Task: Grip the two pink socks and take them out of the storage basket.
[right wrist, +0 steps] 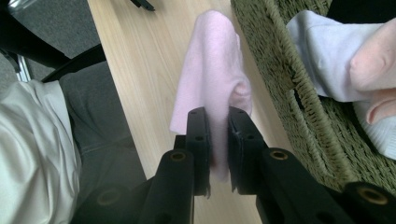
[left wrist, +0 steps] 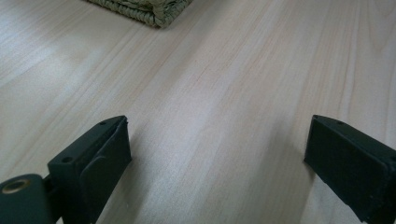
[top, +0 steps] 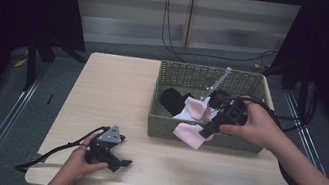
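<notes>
Pale wood counter [top: 116, 94] stands in a dim room with dark curtains at both sides and cables on the far wall. On its right far part sits a woven green basket [top: 167, 123] holding a heap of cloths: a black one [top: 173, 99] at the left and pale pink and white ones [top: 193, 108] beside it.

The right gripper [top: 208, 129], held in the person's right hand, is clamped on a pink cloth [top: 189, 136]. The right gripper view shows the jaws pinched tight on the pink cloth [right wrist: 212, 79]. This cloth hangs over the basket's near wall, part of it outside on the counter side. Its long axis runs from the gripper down and away toward the near left, out of the basket.

The left gripper [top: 122, 164] rests low at the near left of the counter. Its jaws stand wide apart with nothing between them, as the left gripper view shows over bare wood, a basket corner [left wrist: 149, 11] far ahead.

The right hand is plainly the nearer one to the cloth. Wide open room lies to the left of the basket and along the near strip of the counter; the near edge is close to the left hand. I judge that the coming move is to carry the cloth clear of the wicker rim, where it could snag.
</notes>
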Motion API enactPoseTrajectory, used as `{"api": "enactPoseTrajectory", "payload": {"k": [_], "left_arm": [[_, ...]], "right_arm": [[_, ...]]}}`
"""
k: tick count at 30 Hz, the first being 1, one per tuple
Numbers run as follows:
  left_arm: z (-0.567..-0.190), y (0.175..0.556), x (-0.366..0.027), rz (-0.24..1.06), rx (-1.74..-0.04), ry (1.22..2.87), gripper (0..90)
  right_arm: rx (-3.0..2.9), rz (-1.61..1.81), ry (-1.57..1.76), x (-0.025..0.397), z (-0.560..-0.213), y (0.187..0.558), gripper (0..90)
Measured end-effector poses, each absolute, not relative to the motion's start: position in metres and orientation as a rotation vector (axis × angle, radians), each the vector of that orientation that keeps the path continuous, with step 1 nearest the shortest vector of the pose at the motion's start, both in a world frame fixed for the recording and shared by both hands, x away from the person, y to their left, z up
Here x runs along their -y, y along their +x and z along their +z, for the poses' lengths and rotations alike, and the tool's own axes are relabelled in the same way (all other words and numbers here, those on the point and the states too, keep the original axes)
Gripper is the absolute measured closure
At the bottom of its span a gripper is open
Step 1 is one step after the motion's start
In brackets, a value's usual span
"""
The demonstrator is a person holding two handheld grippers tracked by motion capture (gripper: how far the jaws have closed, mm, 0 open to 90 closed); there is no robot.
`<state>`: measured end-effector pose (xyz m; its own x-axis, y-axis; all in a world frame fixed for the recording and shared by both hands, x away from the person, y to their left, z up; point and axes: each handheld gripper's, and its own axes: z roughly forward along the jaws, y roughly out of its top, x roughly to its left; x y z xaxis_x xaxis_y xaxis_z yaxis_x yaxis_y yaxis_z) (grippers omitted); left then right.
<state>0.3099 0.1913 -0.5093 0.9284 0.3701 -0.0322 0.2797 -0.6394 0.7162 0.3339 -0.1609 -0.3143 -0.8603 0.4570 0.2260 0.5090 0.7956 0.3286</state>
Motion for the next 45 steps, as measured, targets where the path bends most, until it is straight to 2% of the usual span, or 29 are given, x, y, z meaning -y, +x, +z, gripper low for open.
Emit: {"api": "enactPoseTrajectory", "payload": {"k": [41, 44, 45], "left_arm": [[-0.509, 0.310, -0.191, 0.146, -0.462, 2.302, 6.4], [-0.509, 0.310, -0.191, 0.146, -0.461, 2.302, 6.4], [-0.509, 0.310, -0.191, 0.146, -0.462, 2.302, 6.4]], "right_arm": [[2.842, -0.462, -0.704, 0.148, -0.377, 0.333, 79.2], [2.853, -0.448, -0.700, 0.147, -0.381, 0.333, 78.4], [2.845, -0.440, -0.712, 0.146, -0.385, 0.332, 74.9]]}}
